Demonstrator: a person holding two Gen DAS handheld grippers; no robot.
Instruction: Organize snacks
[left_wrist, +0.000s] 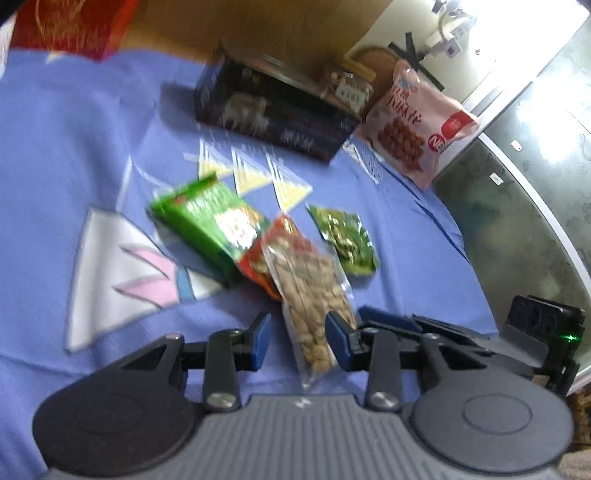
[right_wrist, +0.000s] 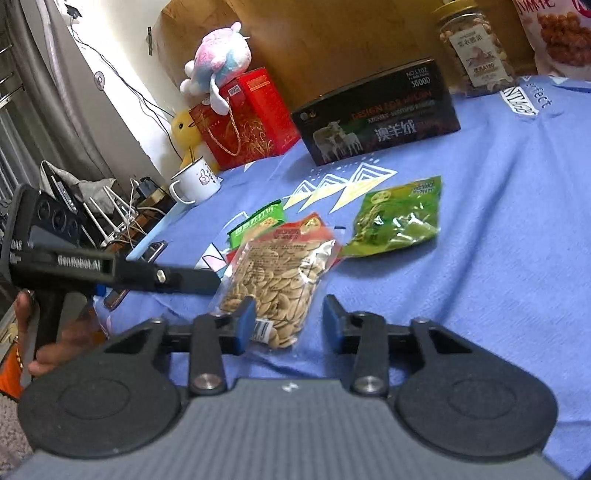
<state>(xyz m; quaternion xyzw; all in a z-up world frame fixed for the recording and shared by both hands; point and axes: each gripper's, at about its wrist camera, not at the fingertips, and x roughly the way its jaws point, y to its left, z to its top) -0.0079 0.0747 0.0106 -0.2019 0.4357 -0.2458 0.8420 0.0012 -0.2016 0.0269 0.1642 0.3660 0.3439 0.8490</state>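
Going left to right on the blue-cloth desk: a white enamel mug sits at the far left edge by a red gift bag with plush toys on it, out of the way. Then the small snack pile: a green packet at the bottom, a red packet partly over it, and the clear seed bag on top, so that's probably the first one to go. The darker green snack pouch lies just beside them on its own. A black box stands behind, with a nut jar and a pink bag at the back right, which looks like the "sorted" row to me. The left gripper has its fingers apart around the seed bag's near end, not clamped. The right gripper is also spread wide, the bag's corner by its left finger.
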